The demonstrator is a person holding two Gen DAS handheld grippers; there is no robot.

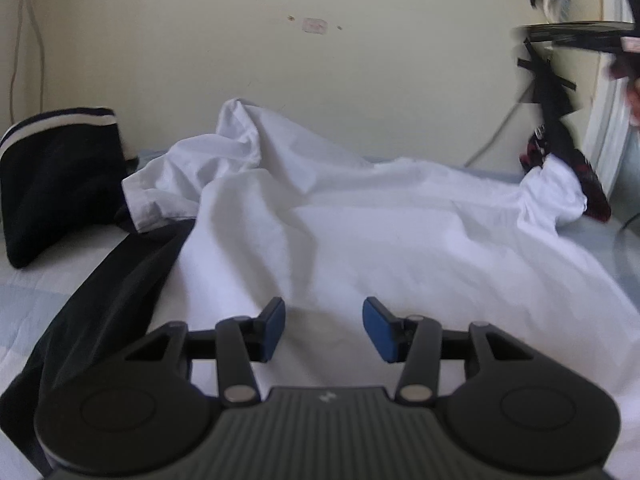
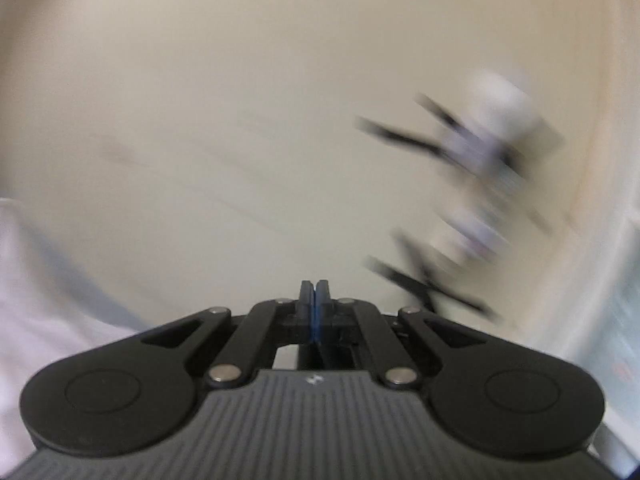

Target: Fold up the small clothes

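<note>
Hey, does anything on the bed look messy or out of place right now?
Yes. The white garment lies crumpled rather than flat, its left sleeve bunched up. Dark clothing is caught beneath its left edge, and a red-and-black item is wedged behind its right corner.

The shirt (image 1: 360, 232) lies spread on the bed (image 1: 24, 308); the folded garment (image 1: 56, 184) sits left of the shirt, the patterned garment (image 1: 560, 152) right of it.

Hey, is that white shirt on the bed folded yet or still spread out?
Still spread out. The white shirt lies rumpled across the bed, one sleeve bunched up, no neat folds showing.
</note>
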